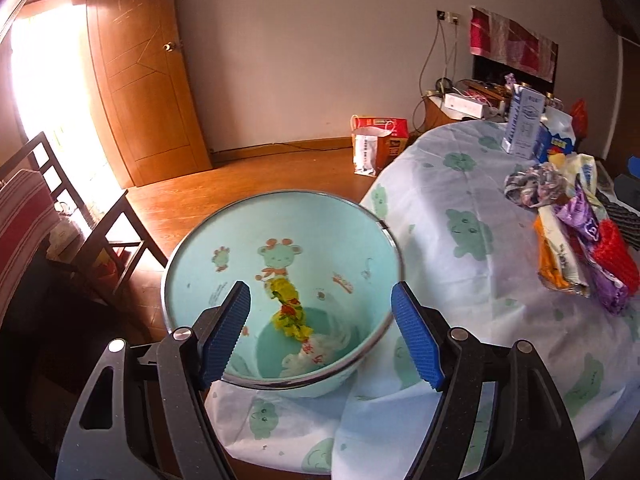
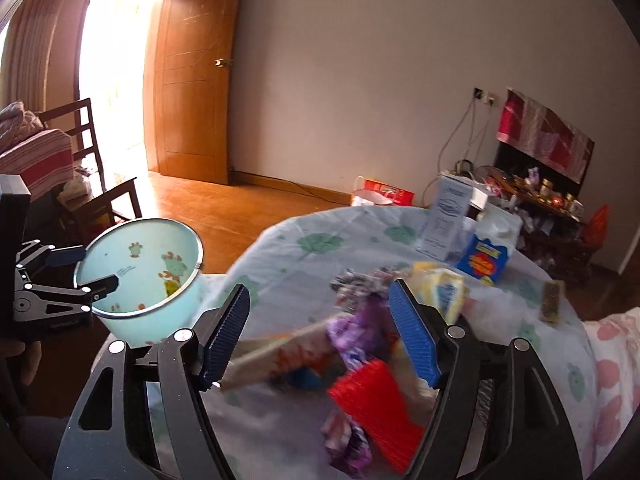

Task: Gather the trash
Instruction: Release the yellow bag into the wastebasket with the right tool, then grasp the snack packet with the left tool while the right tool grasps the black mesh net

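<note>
**Wrappers wait on the counter as two tools hover**

A round counter point(image 2: 360, 232), draped in a pale cloth printed with green bears, fills the right of the room, with a wooden door point(image 1: 140, 92) and sunlit floor far to the left. At the counter's left edge a mint-green bucket point(image 1: 224, 240) with cartoon animals on its wall is seen from above; a yellow wrapper point(image 1: 288, 312) and a white scrap with red print point(image 1: 316, 354) lie at its bottom. The left tool point(image 1: 320, 336) hangs over the bucket's mouth, its blue pads spread wide and holding nothing; in the right wrist view one finger reaches in over the rim and the other lies outside it. The right tool point(image 2: 320, 336) is also wide open and empty, poised over a heap of trash point(image 2: 360, 344) on the near right of the counter: a red ridged packet point(image 2: 376, 404), a purple wrapper point(image 2: 352, 332) and an orange-and-white sleeve point(image 2: 280, 352), all blurred there, so touch cannot be judged. Farther back stand a tall white carton point(image 2: 444, 220) and a blue box point(image 2: 484, 260).
</note>
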The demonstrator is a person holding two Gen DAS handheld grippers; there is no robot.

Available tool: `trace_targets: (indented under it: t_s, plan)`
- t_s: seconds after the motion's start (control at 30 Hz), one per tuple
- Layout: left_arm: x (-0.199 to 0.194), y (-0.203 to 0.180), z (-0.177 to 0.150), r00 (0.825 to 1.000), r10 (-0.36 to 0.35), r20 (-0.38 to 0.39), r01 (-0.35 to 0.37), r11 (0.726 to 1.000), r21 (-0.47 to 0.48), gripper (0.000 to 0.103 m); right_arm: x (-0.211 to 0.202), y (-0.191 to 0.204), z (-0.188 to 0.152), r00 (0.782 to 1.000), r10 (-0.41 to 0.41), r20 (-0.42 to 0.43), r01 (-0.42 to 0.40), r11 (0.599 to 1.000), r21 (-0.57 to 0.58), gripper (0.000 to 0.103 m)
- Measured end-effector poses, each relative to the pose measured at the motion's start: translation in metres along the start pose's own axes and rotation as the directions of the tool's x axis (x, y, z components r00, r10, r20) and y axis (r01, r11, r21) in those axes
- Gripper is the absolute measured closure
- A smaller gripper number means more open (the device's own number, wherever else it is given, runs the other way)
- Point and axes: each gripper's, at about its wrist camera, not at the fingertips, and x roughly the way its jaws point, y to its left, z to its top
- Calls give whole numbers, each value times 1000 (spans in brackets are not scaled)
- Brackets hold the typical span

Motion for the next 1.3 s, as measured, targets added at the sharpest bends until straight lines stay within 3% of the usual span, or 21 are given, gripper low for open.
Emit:
trace_targets:
  t_s: [0.17,0.37,0.53,0.77,0.8,0.87,0.9,0.97,1.03,1.3]
  plan:
    - [-6,-41,8,998,-67,16,67,997,45,31,-25,-69,-36,992,-124,-20,126,987,104,30]
    - [-20,-88,19,989,-143,45,138,986,95,30,-46,-119,-74,973,-228,-43,232,960,159,27]
    - [-20,-120,20,982,-182,39,175,973,149,30,-53,-147,-96,960,-272,-70,280,939,201,24]
    - [2,-150,6,982,-188,-24,189,959,214,31,-47,-158,-113,962,-258,-92,273,931,243,24]
    - [5,-151,5,981,-190,-31,193,958,211,33,-46,-159,-114,963,-252,-93,268,931,247,24]
    - [8,-148,4,978,-203,-45,208,957,203,51,-45,-157,-114,965,-247,-93,262,932,250,24]
    - [9,-146,4,975,-216,-52,222,954,200,54,-44,-156,-114,965,-244,-92,260,932,252,24]
    - [6,-146,4,972,-230,-47,235,950,205,76,-42,-154,-115,967,-238,-92,254,934,252,24]
    - [4,-144,5,966,-252,-51,257,943,210,89,-43,-152,-116,967,-237,-92,252,935,250,24]
    - [-17,-130,8,961,-276,-1,270,939,213,95,-40,-146,-108,970,-231,-75,242,940,241,24]
